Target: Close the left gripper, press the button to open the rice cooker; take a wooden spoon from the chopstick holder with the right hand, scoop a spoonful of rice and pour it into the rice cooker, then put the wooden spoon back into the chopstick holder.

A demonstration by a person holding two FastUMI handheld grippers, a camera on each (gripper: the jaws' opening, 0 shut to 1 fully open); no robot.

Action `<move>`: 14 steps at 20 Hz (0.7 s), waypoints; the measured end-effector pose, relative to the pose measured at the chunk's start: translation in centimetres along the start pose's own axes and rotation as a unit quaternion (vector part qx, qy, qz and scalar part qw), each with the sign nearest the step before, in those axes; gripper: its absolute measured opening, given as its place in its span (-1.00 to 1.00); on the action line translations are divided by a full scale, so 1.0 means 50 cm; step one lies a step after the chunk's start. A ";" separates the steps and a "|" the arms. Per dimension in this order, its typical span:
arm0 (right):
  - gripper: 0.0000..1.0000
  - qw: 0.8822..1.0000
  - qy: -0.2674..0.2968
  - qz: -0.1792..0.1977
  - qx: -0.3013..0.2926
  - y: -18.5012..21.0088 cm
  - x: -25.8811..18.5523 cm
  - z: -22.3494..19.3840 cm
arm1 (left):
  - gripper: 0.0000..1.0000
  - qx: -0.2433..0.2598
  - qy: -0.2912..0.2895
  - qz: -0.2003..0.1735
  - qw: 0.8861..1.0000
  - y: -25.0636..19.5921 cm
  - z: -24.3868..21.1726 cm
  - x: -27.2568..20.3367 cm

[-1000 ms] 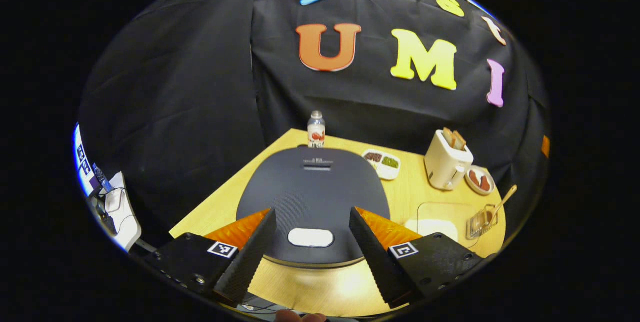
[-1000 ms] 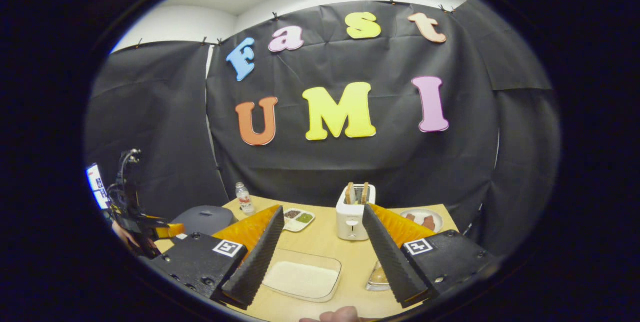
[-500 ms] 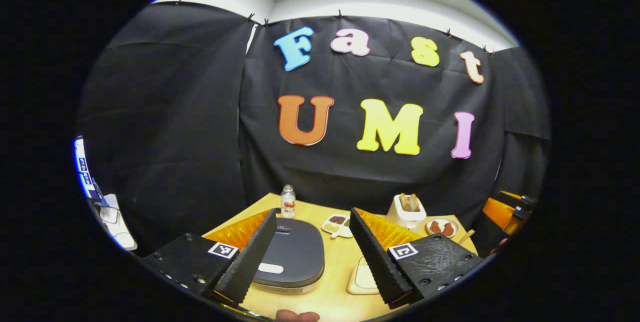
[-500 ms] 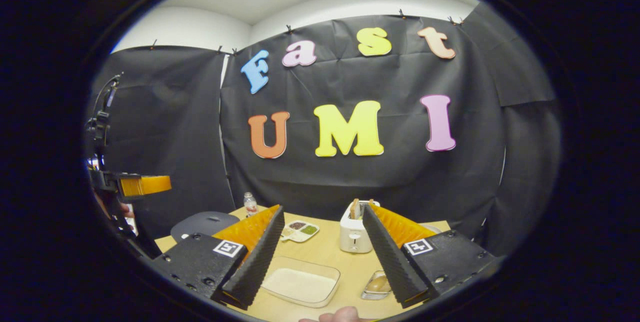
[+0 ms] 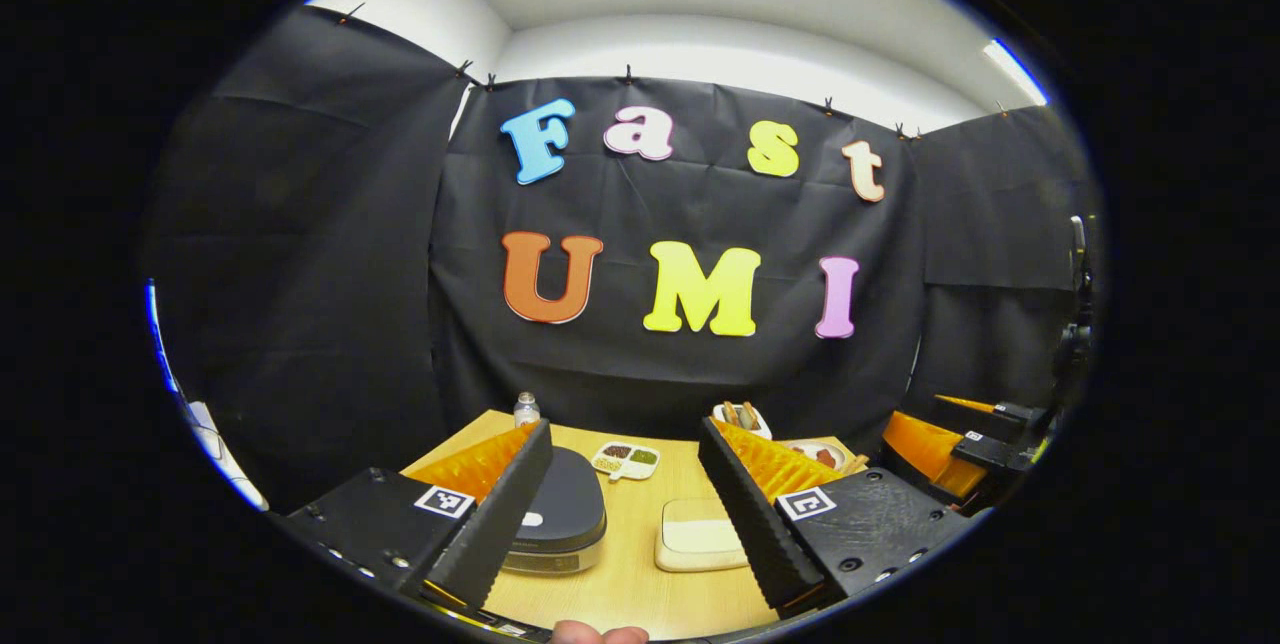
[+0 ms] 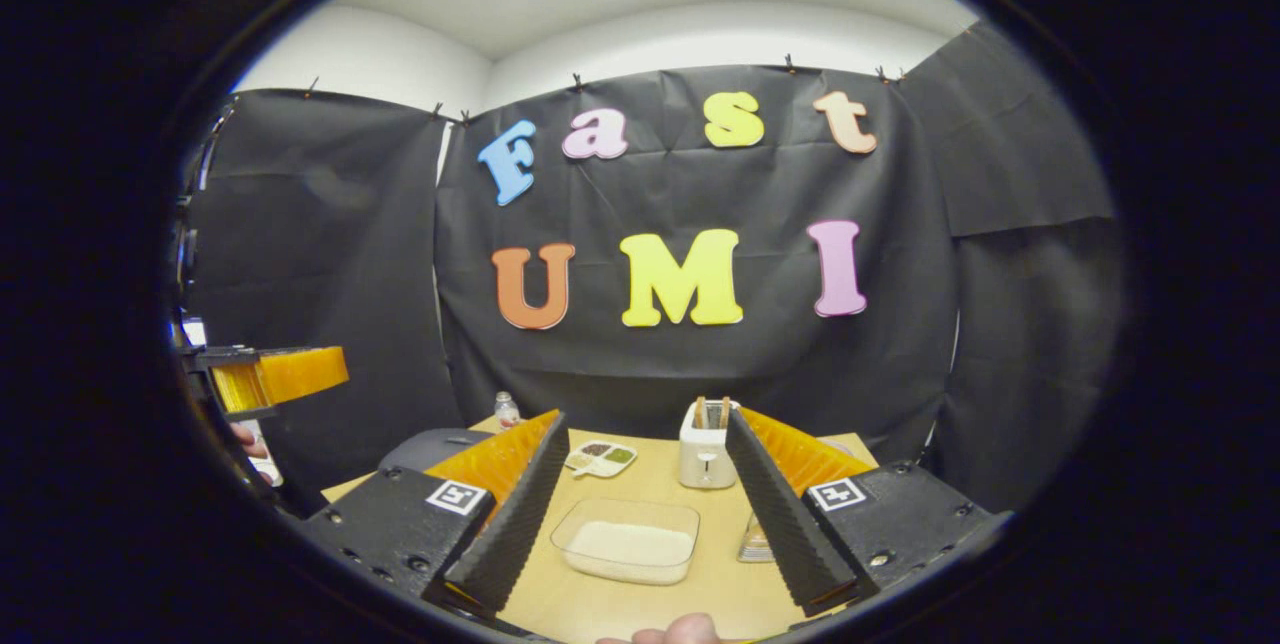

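The dark grey rice cooker (image 5: 565, 514) stands on the left of the table with its lid down and a white button (image 5: 530, 520) at its front. My left gripper (image 5: 624, 424) is open, held high and well back from the cooker; in the right gripper view it (image 6: 270, 379) hangs in the air at the far left. My right gripper (image 6: 646, 416) is open and holds nothing, above the clear tray of rice (image 6: 630, 539). The chopstick holder (image 6: 757, 539) sits beside the tray, mostly hidden behind a finger. A wooden handle (image 5: 855, 464) pokes out near the plate.
On the wooden table (image 5: 630, 574) stand a white toaster (image 6: 705, 444) with toast, a sectioned dish (image 6: 600, 457), a small bottle (image 6: 507, 410) and a plate of red pieces (image 5: 815, 452). A thumb shows at the bottom edge (image 6: 680, 632).
The left gripper has risen and drawn back from just over the cooker lid, so the cooker now looks small. The right gripper has tilted up slightly. Both stay open.
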State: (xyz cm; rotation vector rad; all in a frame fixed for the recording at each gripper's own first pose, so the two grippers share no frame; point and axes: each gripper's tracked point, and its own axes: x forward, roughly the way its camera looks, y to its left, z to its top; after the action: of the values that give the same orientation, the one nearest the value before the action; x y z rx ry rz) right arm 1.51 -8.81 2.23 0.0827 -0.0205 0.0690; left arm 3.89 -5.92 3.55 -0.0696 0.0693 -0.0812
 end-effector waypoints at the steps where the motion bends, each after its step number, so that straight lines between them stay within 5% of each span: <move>1: 0.94 1.000 -0.002 -0.007 0.003 0.013 -0.024 0.000 | 0.89 0.004 -0.002 -0.006 1.000 0.002 0.001 -0.023; 14: 0.96 0.998 -0.006 -0.060 -0.012 0.128 -0.235 -0.017 | 0.89 0.045 -0.029 -0.045 0.998 0.028 -0.028 -0.204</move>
State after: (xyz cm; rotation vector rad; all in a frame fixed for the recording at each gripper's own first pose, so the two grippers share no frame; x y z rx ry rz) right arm -10.66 -3.17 1.61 0.0598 -0.0283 -0.0522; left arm -6.26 -3.78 2.73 0.0147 0.0038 -0.1717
